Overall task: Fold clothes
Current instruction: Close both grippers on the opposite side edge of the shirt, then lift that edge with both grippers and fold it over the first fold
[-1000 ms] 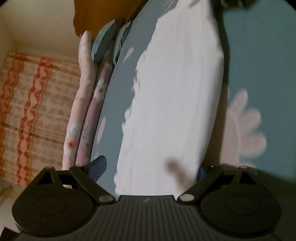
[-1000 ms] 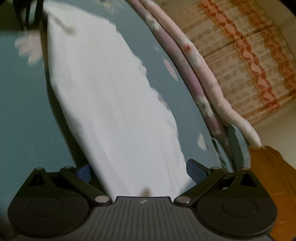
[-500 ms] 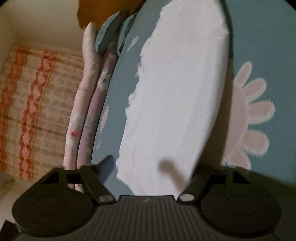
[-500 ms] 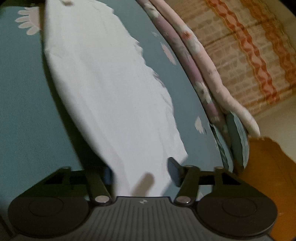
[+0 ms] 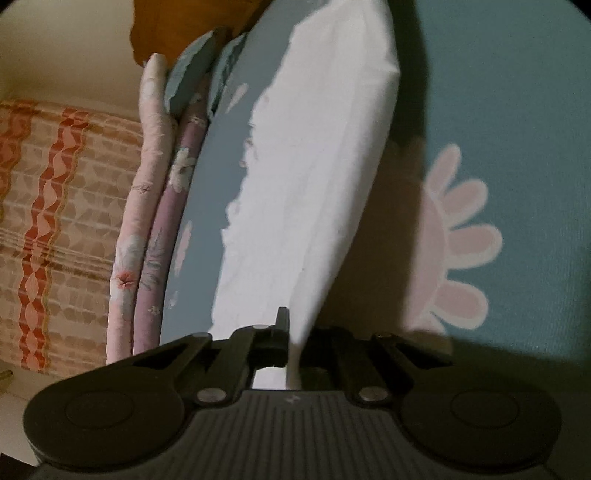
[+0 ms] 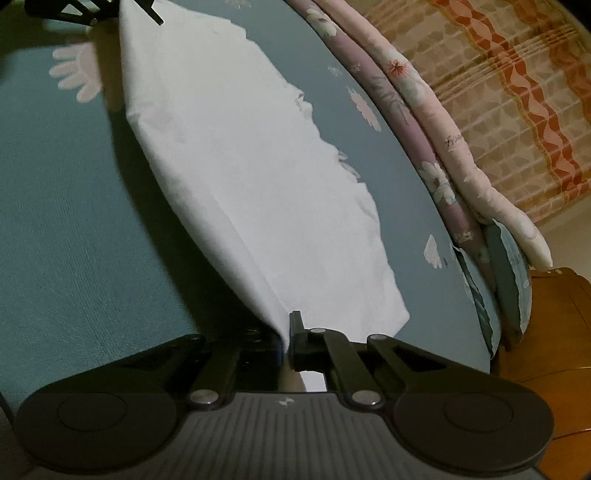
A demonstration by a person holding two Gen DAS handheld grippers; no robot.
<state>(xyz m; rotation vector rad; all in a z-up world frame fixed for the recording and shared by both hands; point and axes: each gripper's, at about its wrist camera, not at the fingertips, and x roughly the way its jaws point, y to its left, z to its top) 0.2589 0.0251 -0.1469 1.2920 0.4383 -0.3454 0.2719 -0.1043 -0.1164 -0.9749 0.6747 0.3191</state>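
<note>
Left tongs (image 5: 290,332): jaws standing together, pinching the near edge of the white cloth (image 5: 306,177). Fabric is rising into the pinch in a tented ridge at approx. 6 o'clock in the left wrist view. The cloth is stretching away toward 12 o'clock, its folded edge running along the 1–3 o'clock side and casting a dark shadow on the bedsheet (image 5: 517,92).

Right tongs (image 6: 286,332): jaws likewise closed, clamping a corner of the same white cloth (image 6: 240,147) at 6 o'clock in the right wrist view. The cloth is lying long and narrow on the teal bedsheet (image 6: 74,221), lifted off it at the gripped end, w/ a ragged, uneven edge on the 3 o'clock side. At 11 o'clock in this view the left tongs (image 6: 122,9) are showing as a dark frame at the cloth's far end, so each end is in one grip.

Surroundings: pink flower print (image 5: 458,236) on the sheet at 3 o'clock of the left view, partly in shadow. Rolled floral bedding, pink roll (image 6: 461,147) and purple roll (image 6: 399,110), is lying along the bed's edge, touching each other. Orange-patterned mat (image 6: 517,92) is lying beyond the rolls. Brown wooden furniture (image 6: 554,332) is standing at 4 o'clock of the right view; item type cannot be told.
</note>
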